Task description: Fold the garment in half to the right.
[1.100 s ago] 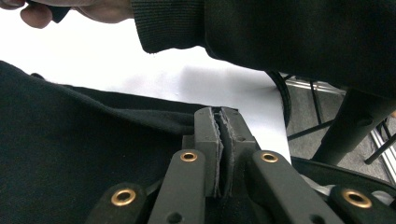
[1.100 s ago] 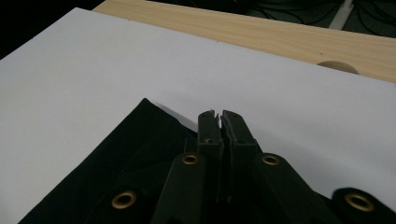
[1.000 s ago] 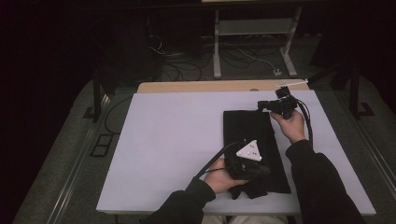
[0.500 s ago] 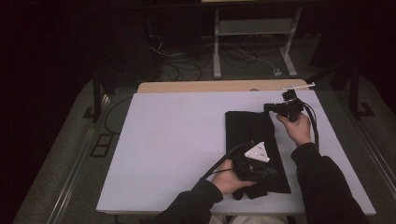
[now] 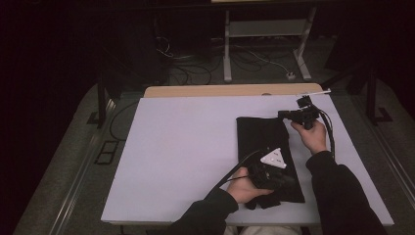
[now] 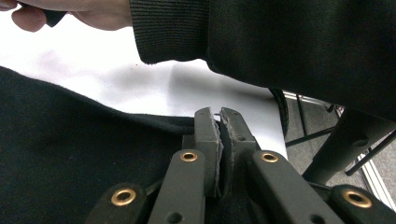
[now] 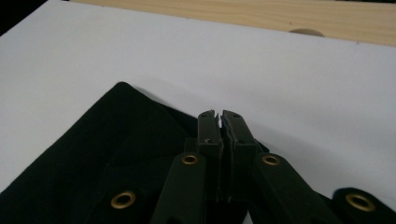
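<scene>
Both the left gripper [image 6: 219, 122] and right gripper [image 7: 220, 122] clamp the unlabelled black cloth's [image 5: 262, 137] edges.

I see a plain black cloth [image 5: 266, 147] on a white table cover [image 5: 186, 147], with black grippers and black sleeves [image 5: 337, 191].

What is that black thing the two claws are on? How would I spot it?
Find the big white table. On its right side lies a flat, dark black rectangle of cloth, running from near to far. It is the sole soft, dark thing lying on the white top.
</scene>
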`<state>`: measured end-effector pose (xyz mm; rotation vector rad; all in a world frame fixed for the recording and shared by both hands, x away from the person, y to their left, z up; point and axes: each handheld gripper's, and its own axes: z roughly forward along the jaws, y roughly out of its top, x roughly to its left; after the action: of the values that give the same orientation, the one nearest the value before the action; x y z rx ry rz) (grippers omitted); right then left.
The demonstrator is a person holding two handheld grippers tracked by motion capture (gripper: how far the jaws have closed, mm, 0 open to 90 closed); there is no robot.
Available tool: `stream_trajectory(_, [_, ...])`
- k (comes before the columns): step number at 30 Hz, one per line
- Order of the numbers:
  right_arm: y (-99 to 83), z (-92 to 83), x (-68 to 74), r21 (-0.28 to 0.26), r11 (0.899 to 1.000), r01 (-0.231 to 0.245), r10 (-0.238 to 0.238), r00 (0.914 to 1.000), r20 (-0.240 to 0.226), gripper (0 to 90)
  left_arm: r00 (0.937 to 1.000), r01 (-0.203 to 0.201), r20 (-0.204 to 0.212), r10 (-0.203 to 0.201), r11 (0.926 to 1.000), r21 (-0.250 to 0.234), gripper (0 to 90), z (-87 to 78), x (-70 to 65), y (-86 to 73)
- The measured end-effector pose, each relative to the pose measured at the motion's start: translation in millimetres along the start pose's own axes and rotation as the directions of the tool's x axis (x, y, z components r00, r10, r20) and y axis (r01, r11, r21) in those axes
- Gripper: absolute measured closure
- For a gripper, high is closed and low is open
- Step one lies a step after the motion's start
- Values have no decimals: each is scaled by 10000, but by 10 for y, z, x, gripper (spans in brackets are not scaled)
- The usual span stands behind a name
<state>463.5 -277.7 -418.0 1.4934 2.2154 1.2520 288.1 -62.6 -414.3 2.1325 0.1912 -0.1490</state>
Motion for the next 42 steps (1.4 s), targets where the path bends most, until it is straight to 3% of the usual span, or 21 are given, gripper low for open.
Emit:
stream_trajectory(6, [-79, 42, -83, 141, 9995, -280, 279, 9996, 47, 844, 10000, 12, -46, -12, 10000, 76, 847, 52, 9, 0])
stream_trajectory(9, [-113, 55, -134, 128, 9971, -754, 756, 9970, -157, 780, 10000, 40, -69, -39, 10000, 52, 847, 77, 16, 7])
stream_trajectory(13, [-147, 17, -183, 63, 9941, -1084, 1086, 9938, -251, 646, 10000, 39, -51, -38, 10000, 50, 847, 109, 19, 22])
stream_trajectory(24, [-217, -314, -216, -702, 9923, -1020, 1003, 9946, -281, 144, 9999, 82, -68, -81, 9999, 148, 848, 254, 33, 65])
stream_trajectory(30, [-309, -470, -237, -908, 9918, -903, 879, 9957, -309, 43, 9999, 7, -113, -3, 9994, 332, 848, 305, 36, 102])
stream_trajectory(39, [-407, -662, -177, -1109, 9915, -682, 670, 9976, -146, 6, 9996, -220, -159, 238, 9941, 1058, 848, 379, 31, 201])
stream_trajectory(42, [-431, -720, -162, -1180, 9909, -649, 637, 9979, -141, 1, 9990, -356, -216, 391, 9890, 1432, 848, 420, 42, 224])
